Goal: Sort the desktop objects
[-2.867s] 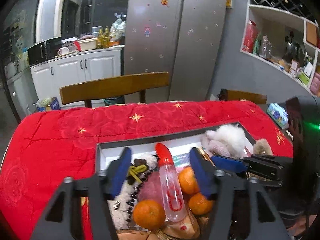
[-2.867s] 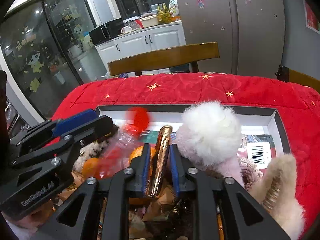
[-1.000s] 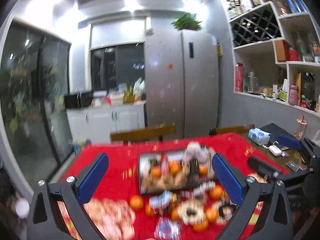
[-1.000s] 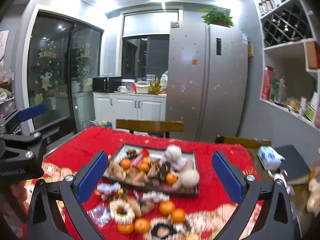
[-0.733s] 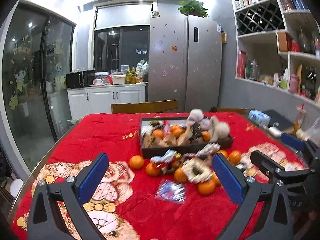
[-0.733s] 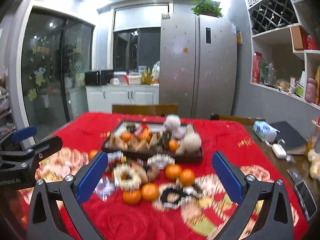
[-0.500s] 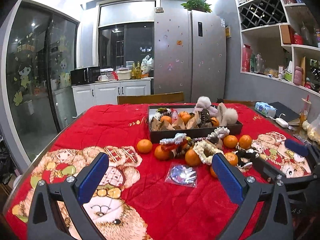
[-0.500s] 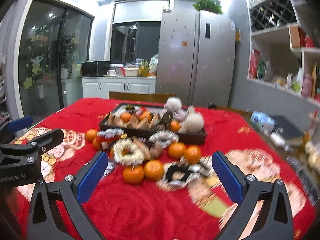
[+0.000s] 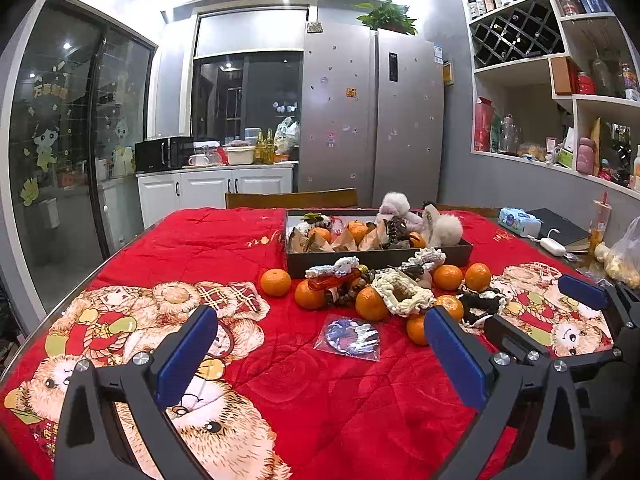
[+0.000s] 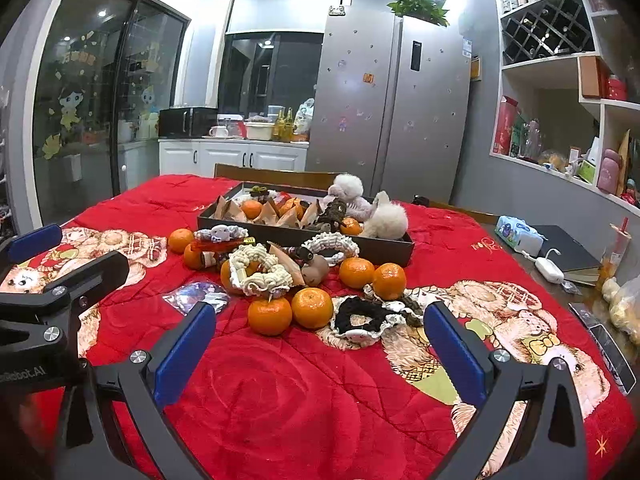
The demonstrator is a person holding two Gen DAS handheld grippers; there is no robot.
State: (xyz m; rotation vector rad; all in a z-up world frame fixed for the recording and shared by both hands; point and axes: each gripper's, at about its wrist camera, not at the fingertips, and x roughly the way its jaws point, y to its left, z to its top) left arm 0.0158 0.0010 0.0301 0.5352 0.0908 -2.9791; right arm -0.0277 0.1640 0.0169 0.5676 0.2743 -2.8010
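Left gripper (image 9: 320, 356) and right gripper (image 10: 320, 350) — both spread wide, empty — above the red blanket (image 10: 280, 392). Oranges (image 10: 312, 307) and scrunchies (image 10: 360, 320) lie heaped before the filled black tray (image 10: 304, 236).

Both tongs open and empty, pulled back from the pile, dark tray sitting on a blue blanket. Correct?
Not quite: the blanket is red, not blue, as the right wrist view shows. The rest holds: left tongs and right tongs are open and empty, back from the pile, dark tray on it.

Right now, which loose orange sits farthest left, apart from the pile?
The lone orange left of the tray's front corner; the others touch the scrunchie pile.
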